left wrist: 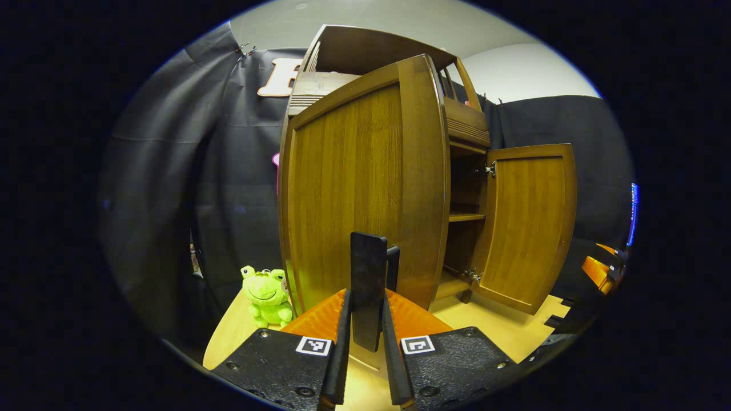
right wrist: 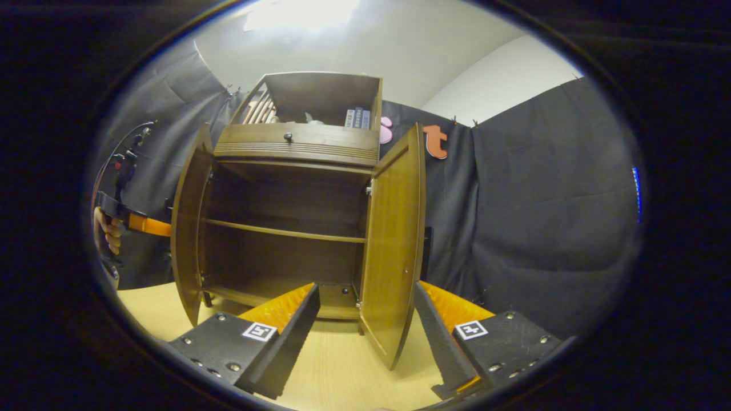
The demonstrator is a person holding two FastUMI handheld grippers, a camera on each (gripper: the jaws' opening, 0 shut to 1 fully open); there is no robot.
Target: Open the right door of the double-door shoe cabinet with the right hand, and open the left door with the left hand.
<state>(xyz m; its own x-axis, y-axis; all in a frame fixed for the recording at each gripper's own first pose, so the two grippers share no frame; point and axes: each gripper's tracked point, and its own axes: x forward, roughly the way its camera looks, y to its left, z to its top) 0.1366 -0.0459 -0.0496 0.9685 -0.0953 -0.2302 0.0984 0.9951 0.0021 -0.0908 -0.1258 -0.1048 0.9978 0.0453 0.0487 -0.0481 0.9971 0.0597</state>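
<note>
The brown wooden shoe cabinet (right wrist: pixel 285 200) stands on the table with both doors swung out and its shelves bare. In the left gripper view the left door (left wrist: pixel 354 194) shows its outer face close up. My left gripper (left wrist: pixel 365 297) is shut on that door's dark upright handle (left wrist: pixel 368 268). The right door (left wrist: pixel 528 228) hangs wide open farther off. In the right gripper view the right door (right wrist: pixel 394 245) stands edge-on between the spread fingers of my open right gripper (right wrist: pixel 365 291). The left door (right wrist: pixel 188 228) is at the left, with a hand (right wrist: pixel 108 231) holding a gripper behind it.
A green plush frog (left wrist: pixel 267 294) sits on the light wooden table (left wrist: pixel 502 331) by the cabinet's left corner. Above the doors are a drawer with a small knob (right wrist: pixel 288 137) and an open top shelf holding books (right wrist: pixel 357 118). Black cloth walls surround the booth.
</note>
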